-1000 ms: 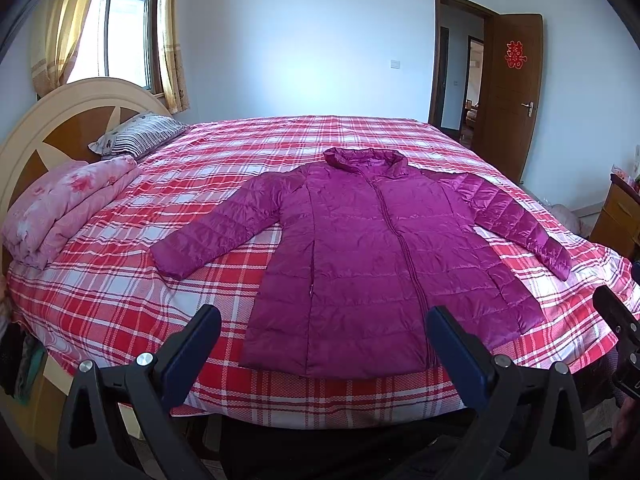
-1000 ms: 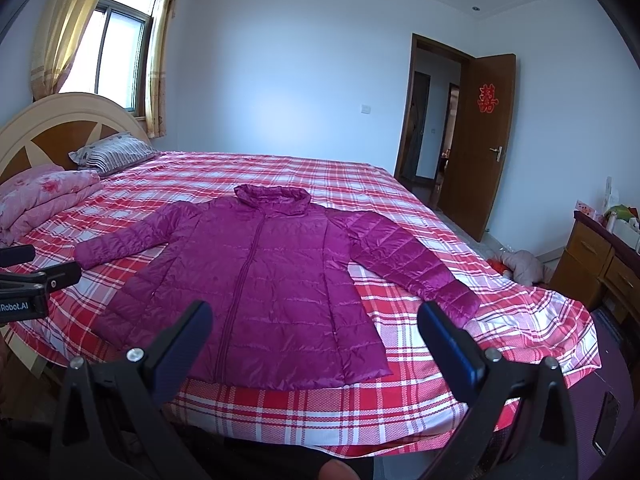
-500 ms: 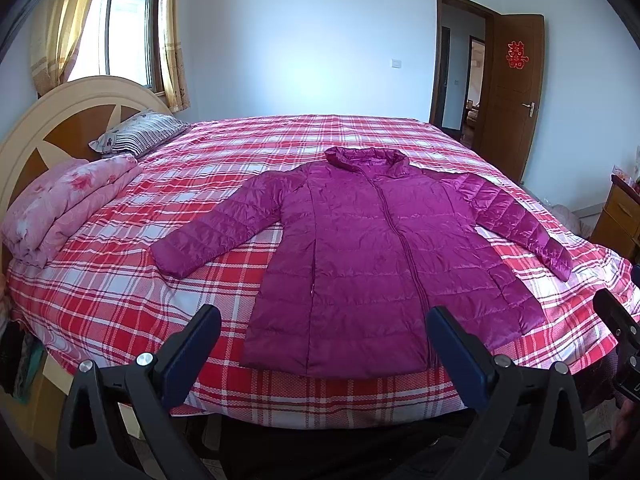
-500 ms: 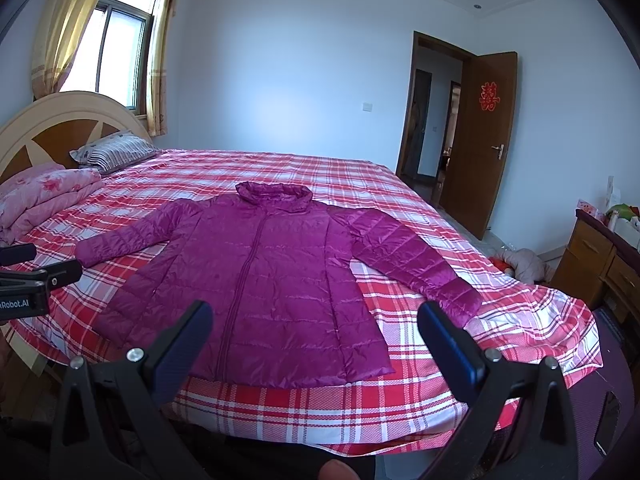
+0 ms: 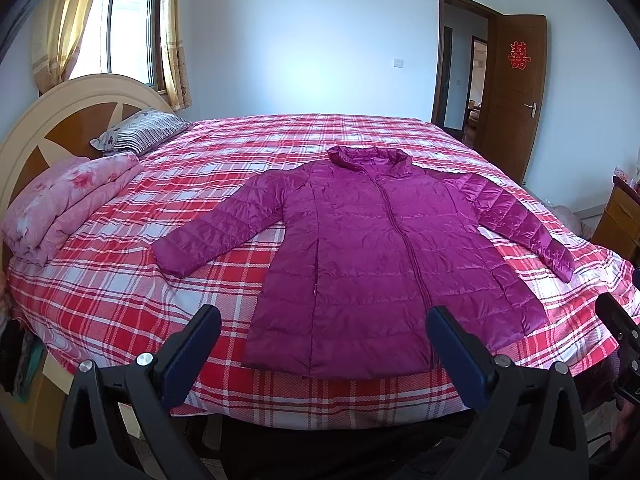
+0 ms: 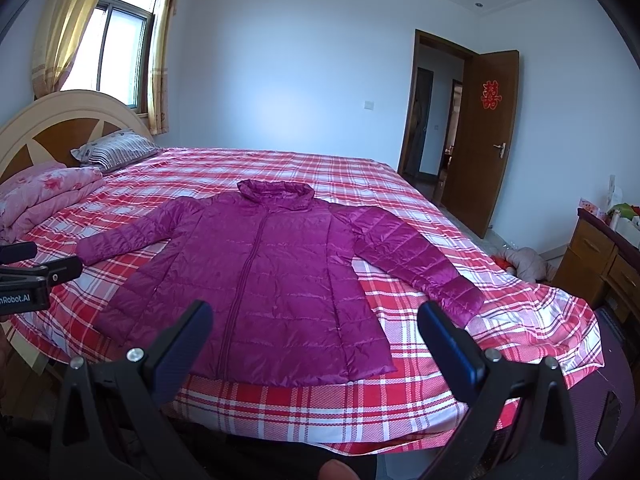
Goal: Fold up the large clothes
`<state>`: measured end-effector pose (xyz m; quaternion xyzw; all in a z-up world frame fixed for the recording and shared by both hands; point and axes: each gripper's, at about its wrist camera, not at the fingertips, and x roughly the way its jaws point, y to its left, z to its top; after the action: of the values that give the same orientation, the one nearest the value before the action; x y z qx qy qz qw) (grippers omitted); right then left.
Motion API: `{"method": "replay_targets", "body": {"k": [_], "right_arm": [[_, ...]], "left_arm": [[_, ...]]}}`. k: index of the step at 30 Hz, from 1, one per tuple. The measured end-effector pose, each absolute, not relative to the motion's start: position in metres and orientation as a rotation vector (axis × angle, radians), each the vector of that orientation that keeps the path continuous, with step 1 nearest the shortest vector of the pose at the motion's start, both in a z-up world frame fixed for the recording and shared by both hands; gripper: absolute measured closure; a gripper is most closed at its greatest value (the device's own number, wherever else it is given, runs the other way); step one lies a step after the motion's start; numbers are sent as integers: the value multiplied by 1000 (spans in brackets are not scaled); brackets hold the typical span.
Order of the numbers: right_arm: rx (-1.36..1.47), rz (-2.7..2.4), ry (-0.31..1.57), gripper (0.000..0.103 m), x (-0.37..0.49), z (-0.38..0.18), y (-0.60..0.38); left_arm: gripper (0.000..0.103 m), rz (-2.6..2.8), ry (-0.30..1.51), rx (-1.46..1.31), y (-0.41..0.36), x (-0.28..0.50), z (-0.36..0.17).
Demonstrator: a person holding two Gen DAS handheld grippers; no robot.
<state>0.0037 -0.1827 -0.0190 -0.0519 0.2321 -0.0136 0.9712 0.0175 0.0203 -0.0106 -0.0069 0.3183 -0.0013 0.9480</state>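
A magenta quilted puffer jacket [image 5: 372, 256] lies flat and zipped on the red plaid bed [image 5: 120, 292], collar away from me, both sleeves spread out; it also shows in the right wrist view [image 6: 264, 276]. My left gripper [image 5: 320, 344] is open and empty, held off the bed's near edge just short of the jacket's hem. My right gripper [image 6: 316, 340] is open and empty too, short of the hem's right corner. The left gripper's tip [image 6: 24, 276] shows at the left edge of the right wrist view.
A folded pink floral quilt [image 5: 68, 204] and a striped pillow [image 5: 140, 136] lie by the headboard at the left. A wooden cabinet [image 6: 600, 256] stands to the right of the bed. An open brown door [image 6: 492, 140] is at the back right.
Both grippers have drifted very slightly; the jacket lies as before and both grippers stay open.
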Motion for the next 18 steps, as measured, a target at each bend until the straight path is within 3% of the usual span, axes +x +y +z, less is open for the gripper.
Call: {"method": "replay_targets", "body": {"k": [18], "right_arm": [[-35,53,501,0,12,-28,-192]], "left_arm": [[1,-40,678,16,18,32,-25]]}}
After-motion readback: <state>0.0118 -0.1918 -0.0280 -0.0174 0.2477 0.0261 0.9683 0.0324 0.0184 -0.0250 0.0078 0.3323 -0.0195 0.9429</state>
